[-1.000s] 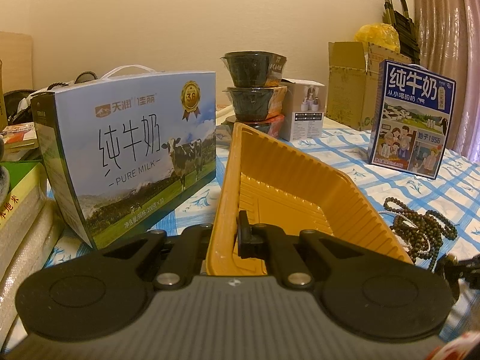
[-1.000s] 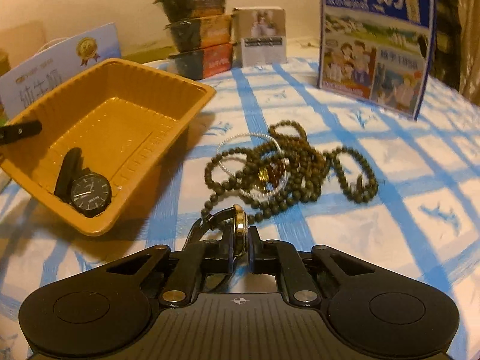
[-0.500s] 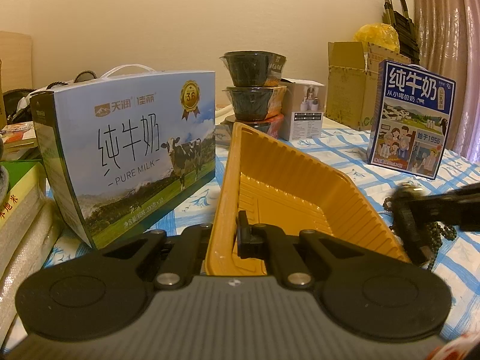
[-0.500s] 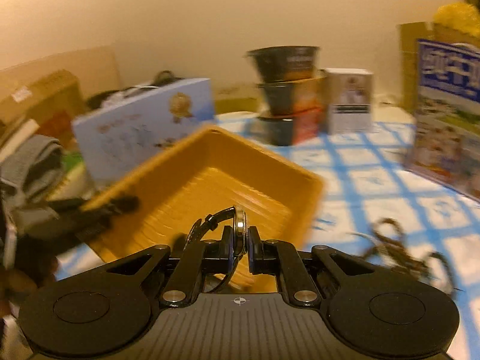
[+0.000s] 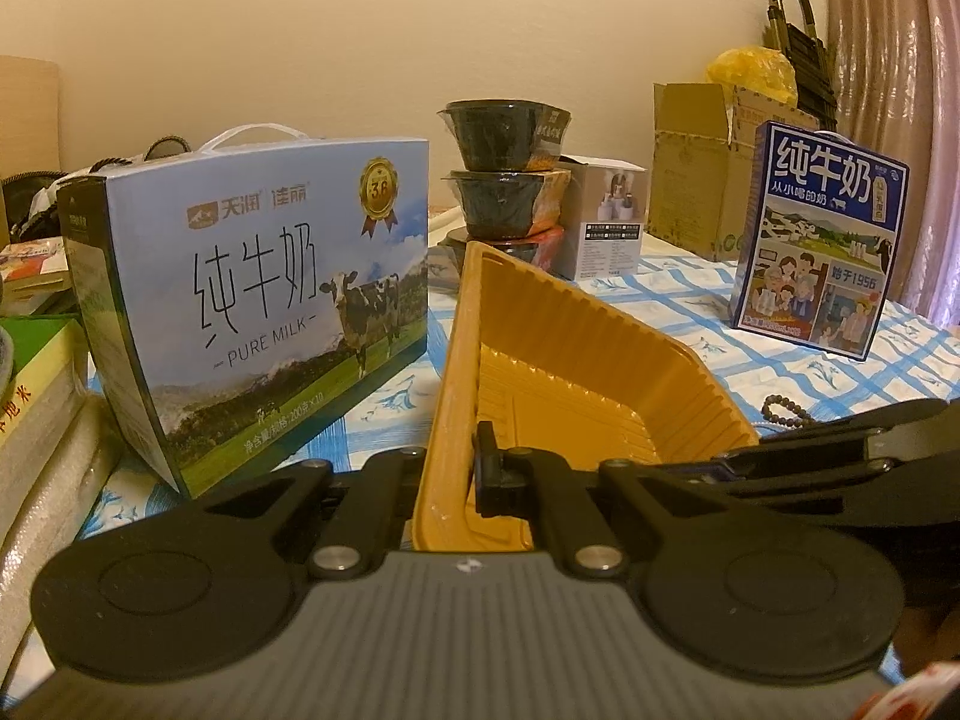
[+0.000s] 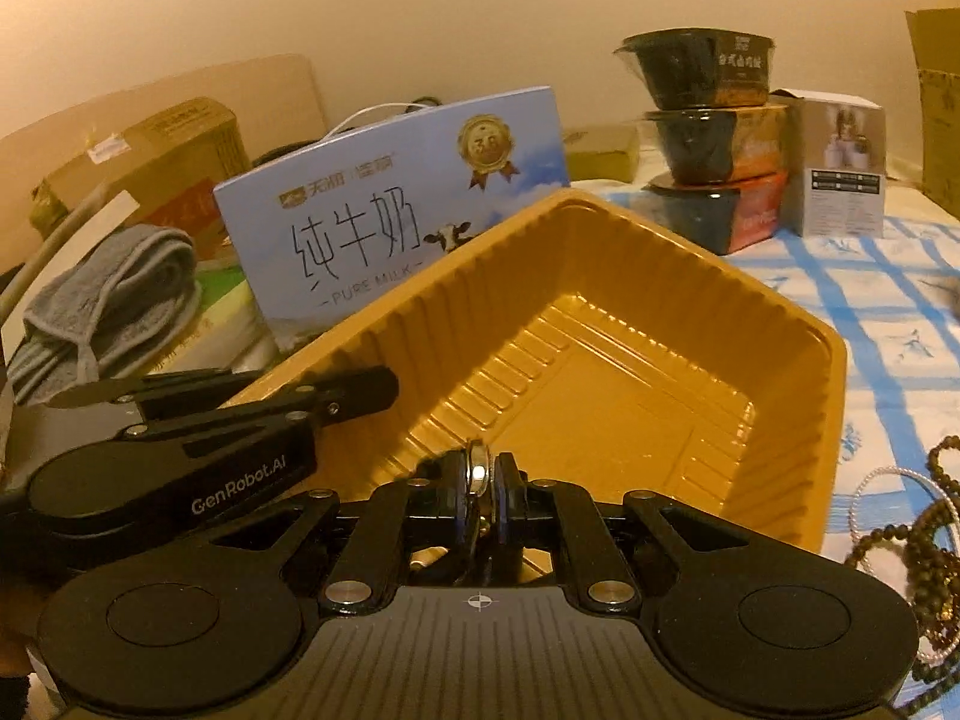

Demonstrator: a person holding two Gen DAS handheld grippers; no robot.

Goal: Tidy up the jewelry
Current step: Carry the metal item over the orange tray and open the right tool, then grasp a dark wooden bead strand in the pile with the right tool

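One watch [image 6: 478, 471] pinched between right jaws, over yellow tray [image 6: 600, 372]

1. The right gripper [image 6: 479, 477] pinches a watch [image 6: 478, 471] edge-on, over the near rim of the orange tray [image 6: 690, 324].
2. The left gripper [image 6: 384, 387] clamps the tray's left rim.
3. A milk carton [image 6: 390, 210] stands beyond the tray.
4. Bead strands [image 6: 927, 546] lie at right on the checked cloth [image 6: 888, 300].

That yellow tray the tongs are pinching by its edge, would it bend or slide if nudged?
Probably both. The yellow tray looks like thin ribbed plastic, so it likely flexes. It seems light: the left tongs hold it by one rim. Unheld, it may slide on the cloth.
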